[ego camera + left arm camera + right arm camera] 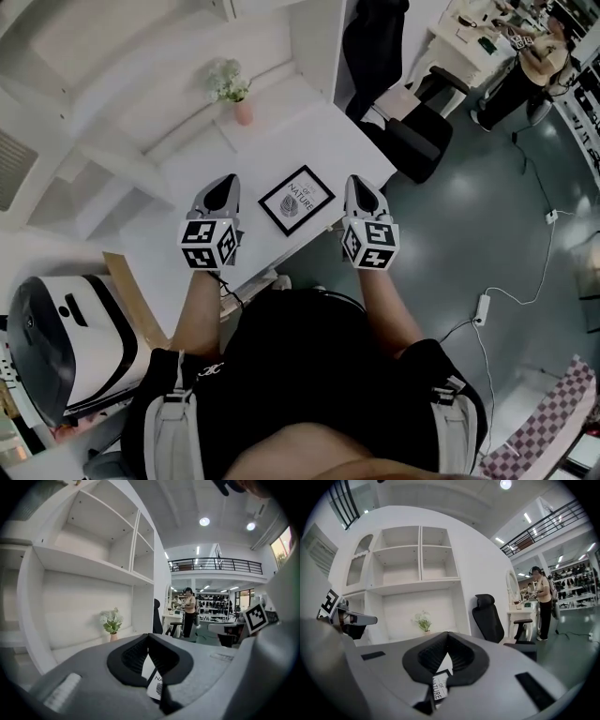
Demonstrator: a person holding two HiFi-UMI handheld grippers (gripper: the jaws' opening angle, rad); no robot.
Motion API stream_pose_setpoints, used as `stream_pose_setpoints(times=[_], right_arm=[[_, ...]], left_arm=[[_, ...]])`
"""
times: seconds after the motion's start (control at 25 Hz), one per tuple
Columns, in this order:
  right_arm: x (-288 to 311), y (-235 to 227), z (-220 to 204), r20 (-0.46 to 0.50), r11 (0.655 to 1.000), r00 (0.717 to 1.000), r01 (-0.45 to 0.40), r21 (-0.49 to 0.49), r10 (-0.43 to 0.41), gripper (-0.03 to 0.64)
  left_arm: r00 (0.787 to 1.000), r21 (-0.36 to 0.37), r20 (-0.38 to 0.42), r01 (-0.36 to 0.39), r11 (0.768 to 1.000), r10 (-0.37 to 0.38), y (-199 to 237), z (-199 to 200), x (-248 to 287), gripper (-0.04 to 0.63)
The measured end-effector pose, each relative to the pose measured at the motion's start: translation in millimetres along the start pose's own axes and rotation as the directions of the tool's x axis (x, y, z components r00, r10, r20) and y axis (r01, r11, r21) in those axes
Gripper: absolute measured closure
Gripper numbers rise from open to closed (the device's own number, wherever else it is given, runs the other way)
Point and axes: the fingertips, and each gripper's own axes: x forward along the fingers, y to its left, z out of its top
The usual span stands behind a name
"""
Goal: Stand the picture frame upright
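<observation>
The white table (302, 131) carries the picture frame (297, 200), which lies flat on its back with the print facing up. The table's near edge is close in front of the frame, and a small potted plant (230, 86) stands well beyond it. To do this step well, I judge the jaws must open first. One gripper should then catch an edge of the frame and tip it up while the other steadies the opposite side, so the frame does not skid off that near edge. Whether it has a rear stand cannot be seen. The left gripper (223, 186) hangs just left of the frame and the right gripper (358, 184) just right of it. They flank it without touching, pointing forward and slightly down, forearms roughly parallel. Each gripper's jaws are closed together on nothing.
</observation>
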Motion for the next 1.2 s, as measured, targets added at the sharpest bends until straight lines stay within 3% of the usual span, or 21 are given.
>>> stream_pose_setpoints(times=[0.16,0.28,0.36,0.4,0.44,0.68,0.96,1.2], right_arm=[[8,-6,-22,-0.044,0.997,0.997,0.063,0.035,-0.061,0.617],[11,-9,-41,-0.086,0.991,0.991,0.11,0.072,-0.104,0.588],[12,-10,-53,-0.121,0.987,0.986,0.123,0.102,-0.111,0.536],[10,-11,-59,-0.142,0.985,0.984,0.129,0.118,-0.112,0.515],[8,-12,-66,-0.163,0.981,0.98,0.136,0.136,-0.113,0.497],[1,-13,-104,-0.274,0.952,0.956,0.18,0.249,-0.109,0.449],[14,4,-152,-0.391,0.912,0.914,0.246,0.329,-0.106,0.449],[29,13,-190,-0.462,0.872,0.88,0.305,0.382,-0.105,0.449]], left_arm=[[0.995,0.011,-0.062,0.083,0.996,-0.082,21,-17,20,0.578],[0.976,-0.017,-0.11,0.188,0.982,-0.188,31,-34,38,0.576],[0.954,-0.04,-0.144,0.261,0.965,-0.264,34,-44,49,0.505],[0.939,-0.047,-0.166,0.299,0.953,-0.303,32,-49,53,0.436],[0.922,-0.051,-0.188,0.336,0.941,-0.339,30,-54,56,0.412],[0.815,-0.086,-0.305,0.492,0.866,-0.493,24,-80,78,0.345],[0.679,-0.214,-0.38,0.596,0.774,-0.628,33,-114,111,0.339],[0.581,-0.284,-0.432,0.638,0.715,-0.69,33,-149,138,0.339]])
